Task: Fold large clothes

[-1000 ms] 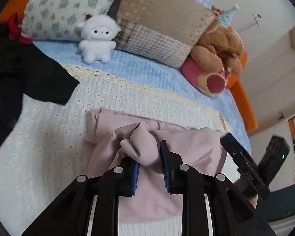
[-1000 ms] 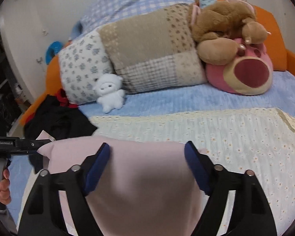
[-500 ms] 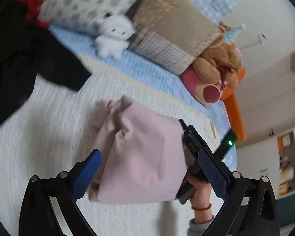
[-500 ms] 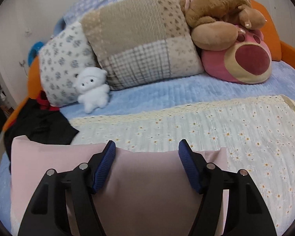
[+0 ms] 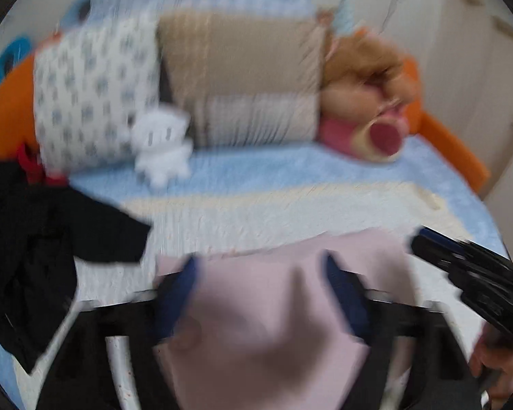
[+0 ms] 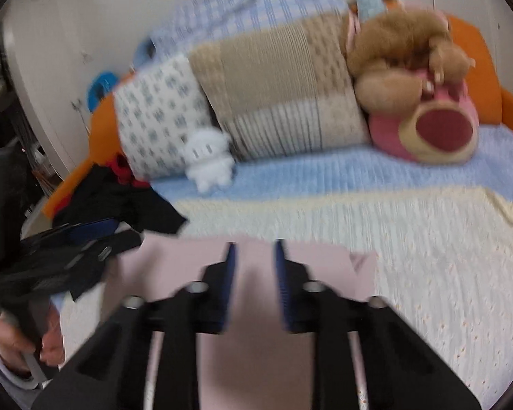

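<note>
A pink garment [image 5: 266, 324] lies folded on the white flowered blanket [image 5: 273, 215] at the near side of the bed. My left gripper [image 5: 258, 266] hangs over it, jaws closing, with a hump of pink cloth between the pads but not pinched; this view is blurred. My right gripper [image 6: 254, 249] sits over the same pink garment [image 6: 174, 266], its jaws closing to a narrow gap with flat cloth showing through it. Each gripper shows in the other's view: the right gripper [image 5: 461, 266] and the left gripper [image 6: 68, 246], both held by a person's hands.
A black garment [image 5: 34, 249] is heaped at the left on the blanket. Pillows [image 6: 273, 95], a white plush toy [image 6: 208, 160] and a pink and brown plush [image 6: 427, 112] line the back. The bed's orange edge [image 5: 451, 150] runs at the right.
The left gripper let go of the pink fold, opened wide, then narrowed, and its view swung round. The right gripper's jaws went from wide to a narrow gap over the cloth.
</note>
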